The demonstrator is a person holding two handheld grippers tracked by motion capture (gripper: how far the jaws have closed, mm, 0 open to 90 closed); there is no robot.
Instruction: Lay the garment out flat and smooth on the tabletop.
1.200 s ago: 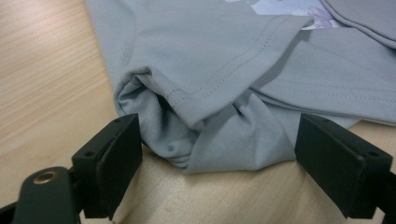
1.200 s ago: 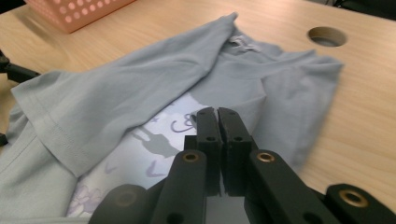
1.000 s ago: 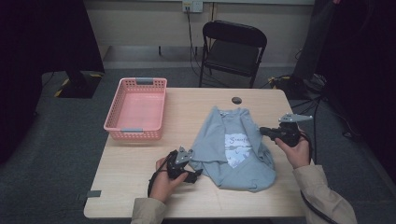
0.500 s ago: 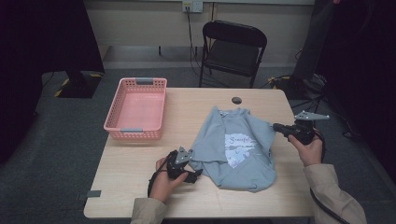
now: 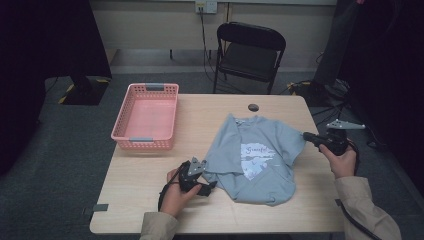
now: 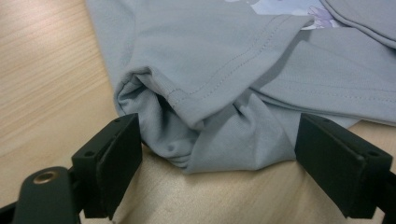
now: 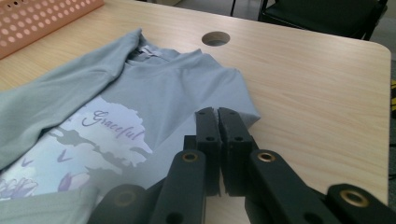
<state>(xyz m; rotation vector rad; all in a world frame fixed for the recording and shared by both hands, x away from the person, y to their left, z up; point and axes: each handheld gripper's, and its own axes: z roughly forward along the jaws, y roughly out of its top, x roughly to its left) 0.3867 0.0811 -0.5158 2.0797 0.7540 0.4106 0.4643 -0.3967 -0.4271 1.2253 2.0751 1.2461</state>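
Nearest, at 7 o'clock on the counter (image 5: 150, 200): left gripper (image 5: 209, 188), jaws wide apart, straddling the bunched sleeve (image 6: 205, 135) of the grey T-shirt (image 5: 255, 160). Farther, at 3 o'clock: right gripper (image 5: 306, 135), jaws together, apparently pinching the shirt's edge.

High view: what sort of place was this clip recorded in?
Probably a recording room or lab set-up, not a home. A plain wooden table stands on grey carpet with a folding chair behind it, cables run to a wall socket, and the person works a T-shirt with two hand-held grippers.
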